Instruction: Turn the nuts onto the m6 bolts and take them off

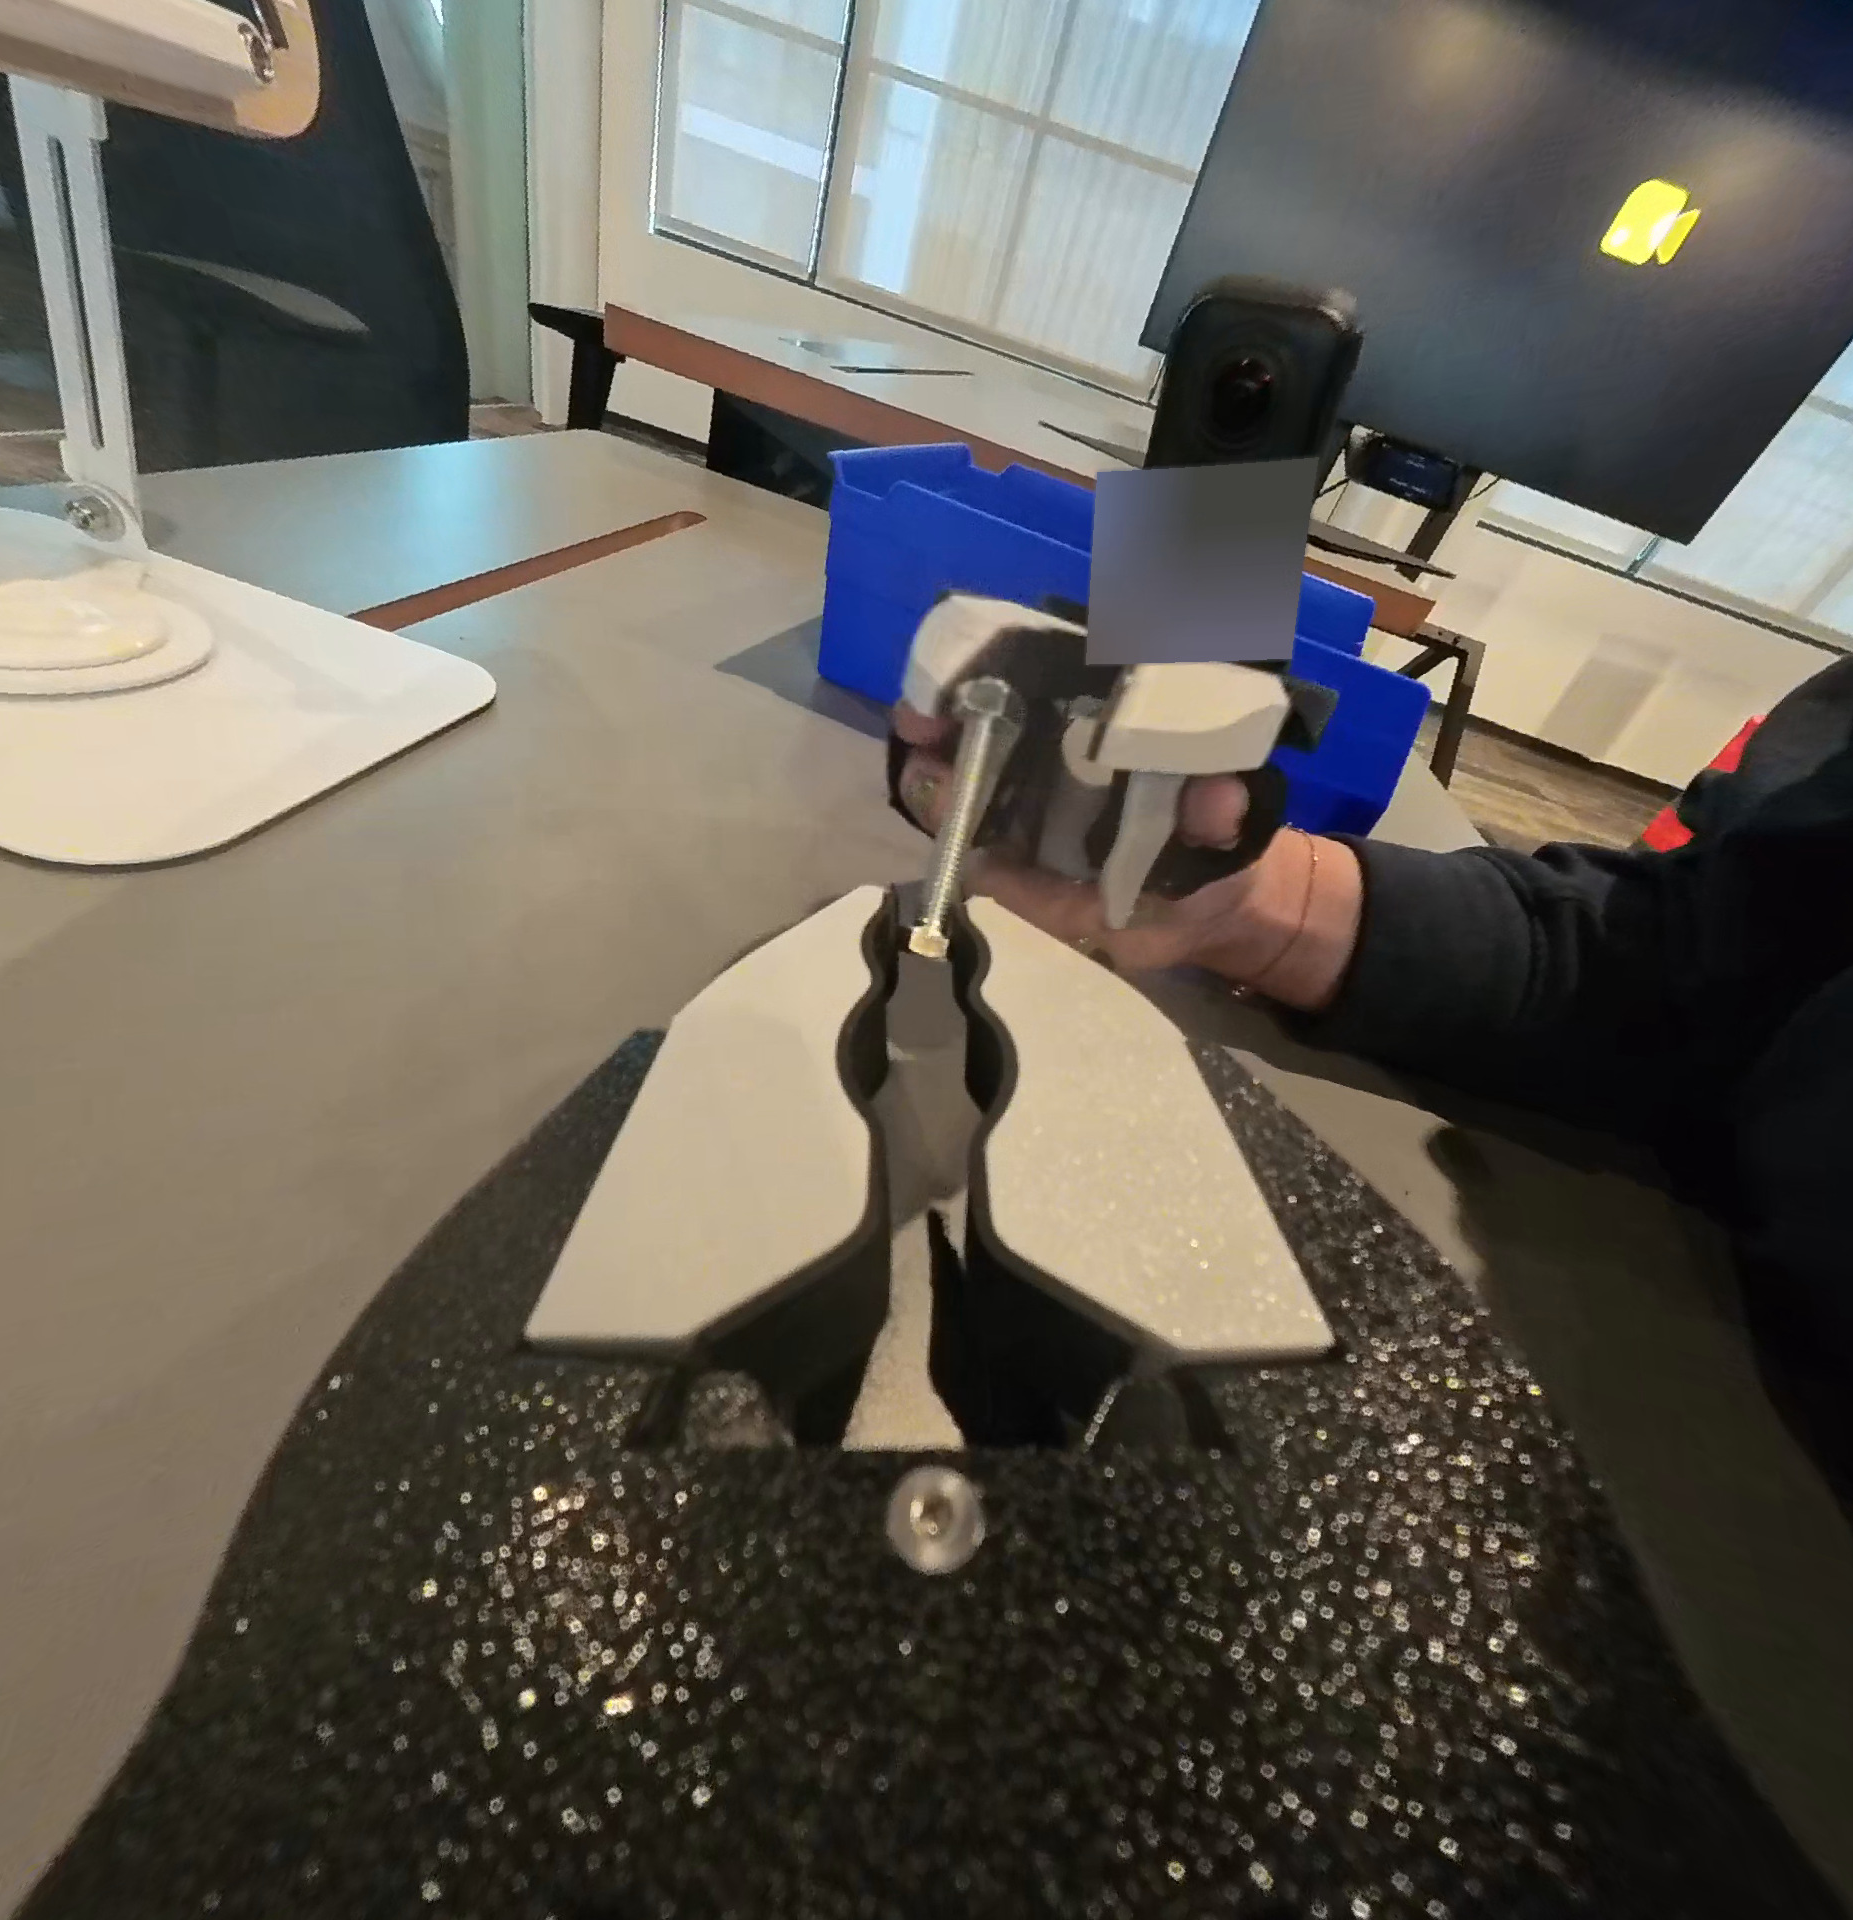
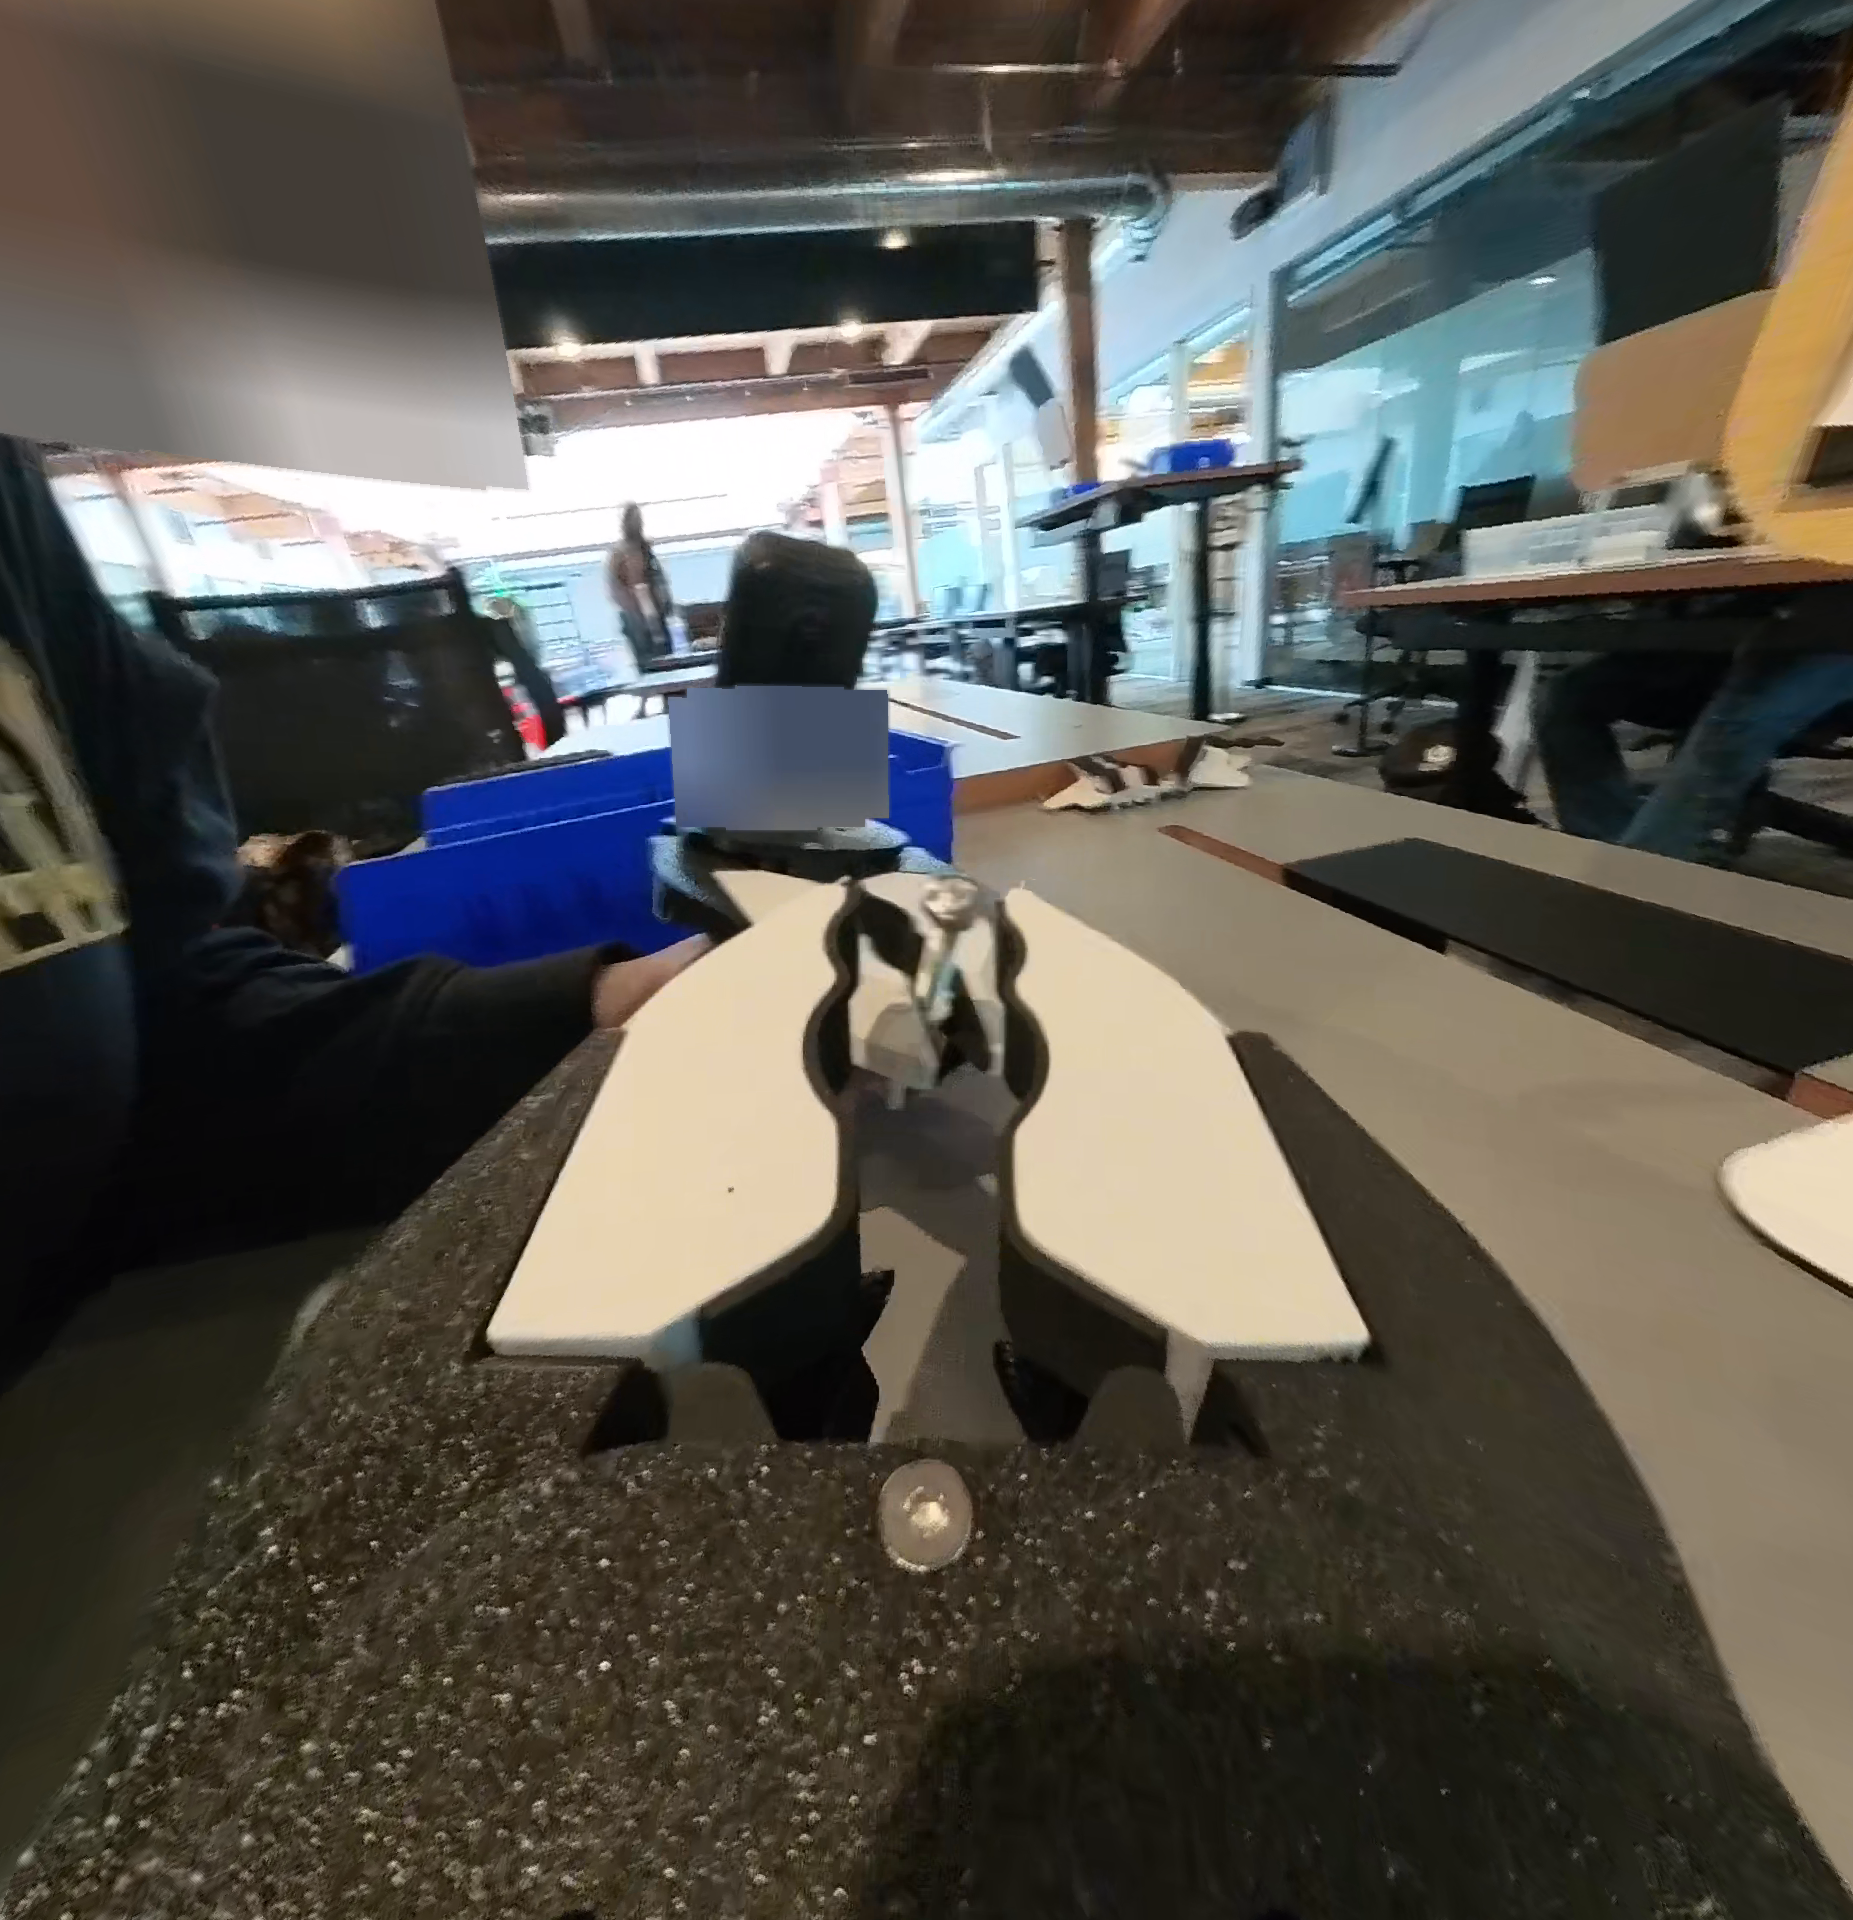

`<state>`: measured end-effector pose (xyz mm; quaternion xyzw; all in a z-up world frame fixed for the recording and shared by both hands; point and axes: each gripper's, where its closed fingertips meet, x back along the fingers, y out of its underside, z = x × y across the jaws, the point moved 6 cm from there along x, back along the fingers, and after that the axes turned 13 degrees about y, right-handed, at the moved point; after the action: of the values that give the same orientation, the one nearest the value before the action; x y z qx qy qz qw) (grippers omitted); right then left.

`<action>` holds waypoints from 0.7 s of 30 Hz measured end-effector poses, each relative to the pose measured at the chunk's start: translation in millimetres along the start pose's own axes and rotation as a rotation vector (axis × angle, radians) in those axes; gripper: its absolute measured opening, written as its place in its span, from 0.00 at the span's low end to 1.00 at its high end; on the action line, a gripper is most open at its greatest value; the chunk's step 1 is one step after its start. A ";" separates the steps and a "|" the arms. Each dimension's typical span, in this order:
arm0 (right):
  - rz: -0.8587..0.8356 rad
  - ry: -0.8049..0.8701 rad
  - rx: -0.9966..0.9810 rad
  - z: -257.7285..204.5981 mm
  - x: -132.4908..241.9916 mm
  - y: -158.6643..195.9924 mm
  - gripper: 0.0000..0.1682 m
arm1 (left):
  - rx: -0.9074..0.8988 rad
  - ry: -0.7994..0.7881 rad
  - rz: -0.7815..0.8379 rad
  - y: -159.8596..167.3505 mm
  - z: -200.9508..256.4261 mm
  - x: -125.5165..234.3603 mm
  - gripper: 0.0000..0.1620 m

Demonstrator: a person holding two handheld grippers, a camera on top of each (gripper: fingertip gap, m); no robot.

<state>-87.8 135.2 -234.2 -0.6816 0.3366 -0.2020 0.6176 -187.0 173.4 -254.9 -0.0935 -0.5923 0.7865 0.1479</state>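
Observation:
My left gripper (image 1: 927, 920) is shut on the head end of a long silver m6 bolt (image 1: 958, 810), which slants up and away over the grey table (image 1: 278, 1039). A hex nut (image 1: 989, 701) sits at the bolt's far end. My right gripper (image 1: 1057, 696) faces it, held in a person's hand, with its fingers apart. One finger lies against the nut. In the right wrist view the nut (image 2: 948, 899) sits between the tips of my open right gripper (image 2: 927, 904). The bolt (image 2: 937, 971) runs down to the left gripper's tips (image 2: 901, 1039).
Blue bins (image 1: 1005, 582) stand on the table behind the grippers; they also show in the right wrist view (image 2: 506, 894). A white stand base (image 1: 174, 707) lies at the left. A black mat (image 2: 1576, 945) lies at the right. A dark screen (image 1: 1524, 208) hangs behind. Both grippers' tips are close together, under 4 cm apart.

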 end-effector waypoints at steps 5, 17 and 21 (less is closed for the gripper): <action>0.028 -0.098 -0.047 -2.3 9.3 -5.5 0.05 | 0.002 0.000 0.008 -0.5 -0.3 0.9 0.06; 0.026 -0.062 -0.019 -2.0 9.1 -6.0 0.10 | 0.003 0.000 0.007 -0.5 -0.5 1.0 0.06; 0.010 0.009 0.007 1.1 5.7 -3.9 0.16 | 0.002 0.002 0.005 -0.4 -0.5 0.7 0.06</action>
<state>-82.3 132.0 -231.4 -0.6768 0.3420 -0.2031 0.6195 -187.4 174.2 -254.7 -0.0956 -0.5910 0.7875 0.1463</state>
